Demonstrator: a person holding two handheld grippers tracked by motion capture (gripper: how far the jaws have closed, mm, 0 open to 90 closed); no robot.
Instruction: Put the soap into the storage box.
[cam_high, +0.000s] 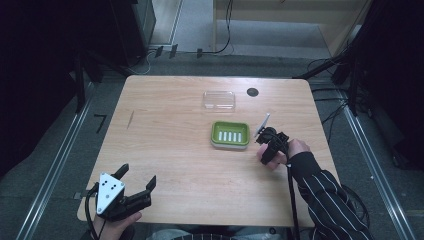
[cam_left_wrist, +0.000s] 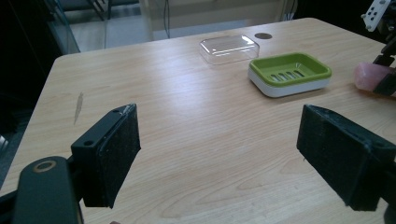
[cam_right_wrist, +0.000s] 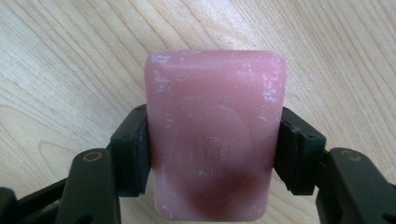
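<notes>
Pink soap bar (cam_right_wrist: 215, 140), rounded, scuffed white, its stamped oval mark unreadable, sits clamped in the right gripper (cam_right_wrist: 212, 154) just right of the green soap dish (cam_high: 229, 134).

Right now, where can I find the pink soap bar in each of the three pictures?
High view: hidden under the right tool, just right of the green soap dish; I cannot make it out.
Left gripper view: pink soap bar at the far right edge, right of the dish.
Right gripper view: soap in the centre, clamped between both pads.
Shared landmark: the wooden table.
</notes>
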